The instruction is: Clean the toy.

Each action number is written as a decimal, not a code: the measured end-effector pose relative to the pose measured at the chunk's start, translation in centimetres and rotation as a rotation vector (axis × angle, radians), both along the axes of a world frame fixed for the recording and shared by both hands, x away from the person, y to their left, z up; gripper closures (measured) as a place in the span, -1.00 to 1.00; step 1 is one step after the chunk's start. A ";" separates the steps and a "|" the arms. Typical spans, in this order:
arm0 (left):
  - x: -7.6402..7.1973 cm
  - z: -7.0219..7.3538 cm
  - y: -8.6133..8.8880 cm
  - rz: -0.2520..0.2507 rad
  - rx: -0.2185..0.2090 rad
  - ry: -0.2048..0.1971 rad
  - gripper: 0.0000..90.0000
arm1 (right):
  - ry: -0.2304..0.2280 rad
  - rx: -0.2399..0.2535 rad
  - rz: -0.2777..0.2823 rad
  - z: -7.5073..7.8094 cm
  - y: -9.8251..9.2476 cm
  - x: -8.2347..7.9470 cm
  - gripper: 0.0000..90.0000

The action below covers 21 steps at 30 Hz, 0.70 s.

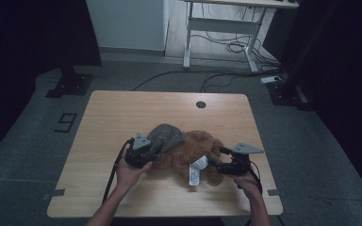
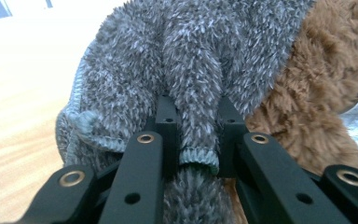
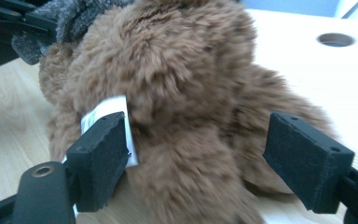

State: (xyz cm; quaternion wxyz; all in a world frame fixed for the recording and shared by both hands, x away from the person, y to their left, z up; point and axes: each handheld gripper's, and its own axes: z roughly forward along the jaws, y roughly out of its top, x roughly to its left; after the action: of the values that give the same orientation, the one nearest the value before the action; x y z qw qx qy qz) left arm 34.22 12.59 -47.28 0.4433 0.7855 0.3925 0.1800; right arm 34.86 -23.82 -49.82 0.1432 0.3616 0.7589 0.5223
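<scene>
Nearest the lens in the left gripper view, your left gripper (image 2: 196, 140) has its black jaws pinched on a fold of the grey fuzzy hat (image 2: 191, 70), with the stitched hem bunched up right between them; that grip on the rim is what lets you steer the opening rather than just drag loose cloth. The hat sits partly over one end of the brown plush toy (image 1: 193, 150), which lies on its side near the middle of the wooden table (image 1: 122, 113), closer to your edge than to the far one with the round cable hole (image 1: 201, 104). From above, the hat covers the toy's upper left end, so it looks as if you are working it on as a cap, though how far it reaches around the toy I cannot tell. Your right gripper (image 3: 198, 158) stands with its jaws spread wide, one on each side of the toy's lower body, and neither pad presses into the fur; the left-hand pad in that view overlaps the white sewn-in label (image 1: 195, 172), but does not seem to hold it. Placed like that, the right gripper is probably there to steady or re-grip the toy, so that the pull on the hat meets some resistance instead of sliding the whole toy across the smooth tabletop.
</scene>
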 end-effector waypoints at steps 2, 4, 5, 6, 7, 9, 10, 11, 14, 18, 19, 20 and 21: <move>-0.9 -0.4 0.4 -0.011 -0.006 -0.002 0.69 | 0.011 -0.042 0.025 -0.5 1.6 0.2 -0.55; -1.3 -0.6 0.6 -0.011 -0.005 -0.003 0.69 | 0.024 -0.057 0.065 -1.1 2.7 0.3 -0.44; -1.5 -0.9 0.9 -0.012 -0.015 0.002 0.69 | 0.025 -0.060 0.088 -1.4 3.0 0.3 -0.32; -1.6 -1.0 1.1 -0.011 -0.022 0.006 0.69 | 0.023 -0.067 0.093 -1.6 3.3 0.2 -0.26; -1.6 -1.0 1.1 -0.011 -0.022 0.006 0.69 | 0.023 -0.067 0.093 -1.6 3.3 0.2 -0.26; -1.6 -1.0 1.3 -0.014 -0.024 0.012 0.69 | 0.023 -0.089 0.098 -2.1 3.8 0.2 -0.13; -1.4 -0.9 1.4 -0.020 -0.031 0.022 0.69 | 0.032 -0.112 0.086 -2.6 4.1 0.3 -0.01; -1.4 -0.9 1.4 -0.020 -0.031 0.022 0.69 | 0.030 -0.117 0.079 -2.7 4.2 0.4 0.04; -0.8 1.1 1.0 -0.011 -0.041 0.021 0.69 | 0.012 -0.144 0.072 -3.1 4.6 0.4 0.16; -0.3 3.8 -1.6 -0.063 -0.055 -0.019 0.69 | 0.005 -0.163 0.071 -3.4 4.7 0.4 0.22; -0.3 4.2 -2.4 -0.075 -0.057 -0.026 0.68 | 0.002 -0.165 0.070 -3.4 4.7 0.4 0.22; -0.1 4.8 -3.8 -0.100 -0.051 -0.034 0.68 | 0.000 -0.166 0.071 -3.4 4.7 0.4 0.23; 0.1 5.0 -5.0 -0.119 -0.047 -0.035 0.68 | -0.005 -0.165 0.072 -3.4 4.6 0.4 0.23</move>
State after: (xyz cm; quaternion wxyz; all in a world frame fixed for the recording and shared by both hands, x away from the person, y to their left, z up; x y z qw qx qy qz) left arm 34.28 7.62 -42.24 0.4784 0.7935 0.3415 0.1577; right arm 35.27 -19.17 -53.21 0.1553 0.3198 0.8116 0.4635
